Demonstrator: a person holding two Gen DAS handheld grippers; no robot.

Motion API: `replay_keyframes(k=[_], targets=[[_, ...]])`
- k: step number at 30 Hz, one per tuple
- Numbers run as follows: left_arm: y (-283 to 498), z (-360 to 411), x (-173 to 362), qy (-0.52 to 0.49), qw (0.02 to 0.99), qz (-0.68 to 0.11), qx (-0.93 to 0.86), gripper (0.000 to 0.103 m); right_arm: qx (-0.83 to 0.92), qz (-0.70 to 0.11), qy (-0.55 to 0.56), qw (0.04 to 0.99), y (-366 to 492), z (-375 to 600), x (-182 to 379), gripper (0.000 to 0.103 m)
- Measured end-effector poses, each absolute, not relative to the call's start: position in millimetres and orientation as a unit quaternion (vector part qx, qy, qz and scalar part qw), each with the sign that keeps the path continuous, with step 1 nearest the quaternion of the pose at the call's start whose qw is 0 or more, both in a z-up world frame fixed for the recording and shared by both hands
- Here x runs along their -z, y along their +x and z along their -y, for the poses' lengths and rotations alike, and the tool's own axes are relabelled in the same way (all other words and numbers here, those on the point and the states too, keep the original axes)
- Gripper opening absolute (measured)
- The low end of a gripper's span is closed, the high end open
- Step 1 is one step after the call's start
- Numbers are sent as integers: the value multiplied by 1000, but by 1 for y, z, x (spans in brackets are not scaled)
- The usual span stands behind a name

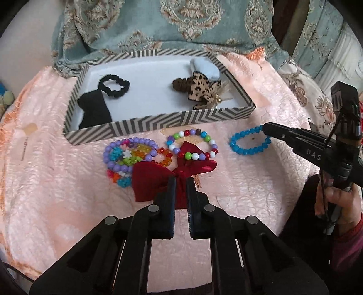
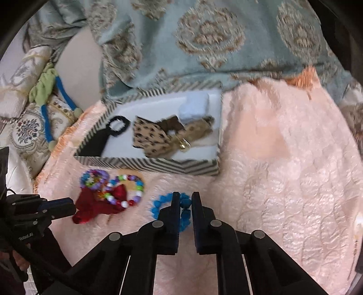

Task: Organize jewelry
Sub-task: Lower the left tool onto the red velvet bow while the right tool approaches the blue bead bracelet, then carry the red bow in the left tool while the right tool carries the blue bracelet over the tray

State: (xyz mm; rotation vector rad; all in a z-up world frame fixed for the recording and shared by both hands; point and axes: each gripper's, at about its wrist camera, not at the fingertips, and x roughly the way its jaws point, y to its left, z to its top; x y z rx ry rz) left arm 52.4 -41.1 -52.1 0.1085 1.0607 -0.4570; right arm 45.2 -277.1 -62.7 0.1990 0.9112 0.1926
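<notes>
A dark red bow (image 1: 172,177) lies on the pink blanket, and my left gripper (image 1: 180,181) is shut on its knot. A multicolour bead bracelet (image 1: 192,145) rests partly on the bow. A pile of bright bracelets (image 1: 129,156) lies to its left. A blue bead bracelet (image 1: 249,140) lies to the right. My right gripper (image 2: 186,199) is shut on the blue bracelet's (image 2: 168,204) right side. The striped box (image 1: 158,124) behind holds a black scrunchie (image 1: 113,86), a black pouch (image 1: 95,111), a leopard bow (image 1: 202,88) and a pale blue item (image 1: 206,67).
A pink blanket (image 2: 283,170) covers the surface. A teal patterned cushion (image 1: 181,20) stands behind the box. A person's hand (image 1: 340,204) holds the right gripper's handle. Embroidered cushions and a green and blue cord (image 2: 45,102) lie at far left.
</notes>
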Motion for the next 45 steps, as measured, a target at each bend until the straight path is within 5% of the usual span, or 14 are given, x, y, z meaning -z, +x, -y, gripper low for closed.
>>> replay_keyframes(k=[6,7,9,10,16,18,21,45], targets=[[47,44,52,69,849,-483,202,12,-99,-430,98,892,38,274,49,9],[47,47,54,72,849,-481,205,17,-102,-426,99,893,36,273,45,9],[52,53,59,83,849,-479,206,50,-107,-420,99,895,34,272,40,9],[55,55,61,88,850,-477,206,52,-111,-418,100,896,34,271,36,9],[74,71,92,127,830,-501,210,48,-124,-410,102,898,32,268,26,9],[77,72,100,126,819,-517,215,25,-126,-408,105,898,32,268,24,9],[78,66,100,98,817,-525,216,20,-130,-405,106,899,32,266,21,9],[57,42,12,68,876,-450,159,18,-169,-369,75,911,34,232,-29,9]])
